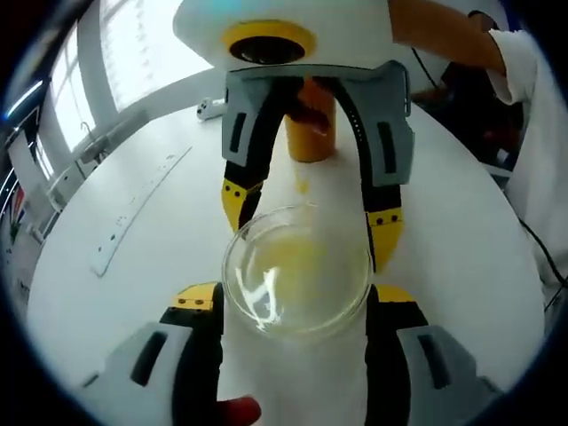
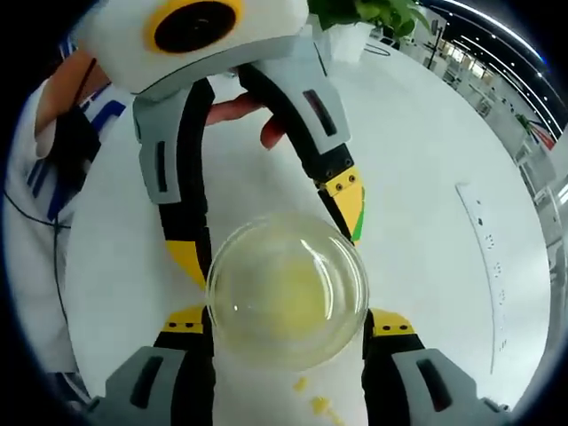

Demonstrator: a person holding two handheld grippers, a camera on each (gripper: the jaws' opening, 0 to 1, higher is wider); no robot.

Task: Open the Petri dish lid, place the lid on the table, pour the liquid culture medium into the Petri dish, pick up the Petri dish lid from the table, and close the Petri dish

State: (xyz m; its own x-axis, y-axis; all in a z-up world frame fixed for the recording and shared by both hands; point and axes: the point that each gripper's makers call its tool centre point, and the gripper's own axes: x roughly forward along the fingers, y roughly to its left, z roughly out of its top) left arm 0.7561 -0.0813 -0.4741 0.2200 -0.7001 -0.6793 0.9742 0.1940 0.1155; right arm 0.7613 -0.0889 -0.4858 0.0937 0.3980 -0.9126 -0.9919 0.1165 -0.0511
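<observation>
Facing each other across the Petri dish (image 1: 297, 271), the left gripper (image 1: 297, 302) and right gripper (image 2: 288, 324) both have jaws closed against its rim at frame centre. Yellowish medium lies inside. A yellow cup (image 1: 311, 133) stands beyond on the white tabletop (image 1: 133, 266); a power strip (image 2: 488, 266) lies at right.

round white table (image 1: 461, 222), bright windows (image 1: 133, 44) behind; potted green plant (image 2: 373, 13), ceiling strip lights (image 2: 497, 18)

A long white ruler (image 1: 138, 213) is lying at left on the worktop (image 1: 461, 222); a green plant (image 2: 373, 13) is sitting top centre.
</observation>
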